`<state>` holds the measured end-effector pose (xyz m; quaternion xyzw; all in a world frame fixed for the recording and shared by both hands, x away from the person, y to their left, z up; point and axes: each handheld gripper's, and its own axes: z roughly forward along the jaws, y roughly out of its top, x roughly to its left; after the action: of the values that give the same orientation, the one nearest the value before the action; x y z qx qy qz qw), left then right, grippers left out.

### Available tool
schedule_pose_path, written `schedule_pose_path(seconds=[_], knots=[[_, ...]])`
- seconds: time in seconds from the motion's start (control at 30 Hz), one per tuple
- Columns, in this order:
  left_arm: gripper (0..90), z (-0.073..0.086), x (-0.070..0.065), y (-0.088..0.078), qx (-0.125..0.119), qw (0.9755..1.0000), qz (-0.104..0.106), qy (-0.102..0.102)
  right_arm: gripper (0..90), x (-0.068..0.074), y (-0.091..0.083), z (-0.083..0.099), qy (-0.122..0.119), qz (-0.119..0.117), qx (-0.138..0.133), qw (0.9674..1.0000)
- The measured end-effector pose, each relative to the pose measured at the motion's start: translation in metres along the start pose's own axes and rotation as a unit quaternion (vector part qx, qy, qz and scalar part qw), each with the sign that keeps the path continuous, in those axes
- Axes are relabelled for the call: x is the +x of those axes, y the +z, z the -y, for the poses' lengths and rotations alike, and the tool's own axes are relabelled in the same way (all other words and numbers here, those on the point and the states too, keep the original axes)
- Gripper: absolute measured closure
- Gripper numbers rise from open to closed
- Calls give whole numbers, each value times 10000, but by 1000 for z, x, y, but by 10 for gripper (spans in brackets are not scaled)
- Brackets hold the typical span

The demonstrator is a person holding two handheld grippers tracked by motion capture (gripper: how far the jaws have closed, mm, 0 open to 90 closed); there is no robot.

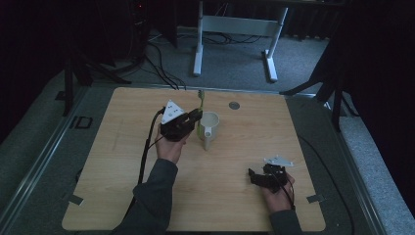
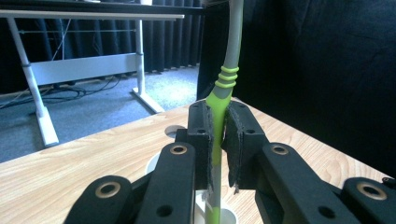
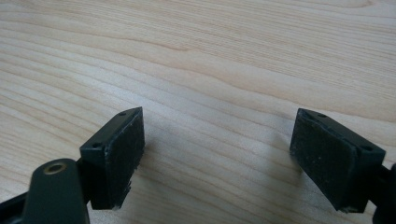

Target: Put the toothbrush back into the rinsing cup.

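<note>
a: left hand-held gripper point(image 2: 218, 140) first. what's it got?

b: it's clenched on a toothbrush point(image 2: 226, 79), green and grey, pads pinching the green part of the handle. the brush stands nearly upright, and its lower end runs down into the white mug point(image 1: 209, 128) just beside the gripper.

a: so is the brush going in or coming out?

b: can't tell from this alone. i'd judge the step in hand is the brush at the mug, gripped with its low end inside the rim.

a: and the right hand-held gripper point(image 3: 219, 158)?

b: released, jaws wide apart with nothing between them, hovering close over bare tabletop point(image 3: 224, 60), well apart from the mug.

a: next move?

b: probably either lowering and letting go so the brush leans on the rim, or a straight lift clear. either way keep it vertical so the mug doesn't tip.
</note>
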<state>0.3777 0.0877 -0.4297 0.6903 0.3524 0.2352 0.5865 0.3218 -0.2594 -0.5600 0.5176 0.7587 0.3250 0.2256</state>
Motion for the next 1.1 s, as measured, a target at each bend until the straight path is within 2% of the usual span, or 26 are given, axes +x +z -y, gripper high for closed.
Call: schedule_pose_path(seconds=[0.2, 0.63, 1.1], knots=[[809, -1, -2, 3, -58, 10000, 53, 39, 177, 0, 0, 0, -4, -3, 0, 10000], [809, 0, -4, 8, -156, 9998, 121, -51, 177, 0, 0, 0, -6, -8, 1, 10000], [809, 2, -6, 14, -197, 9997, 112, -5, 177, 0, 0, 0, -14, -17, 4, 10000]])
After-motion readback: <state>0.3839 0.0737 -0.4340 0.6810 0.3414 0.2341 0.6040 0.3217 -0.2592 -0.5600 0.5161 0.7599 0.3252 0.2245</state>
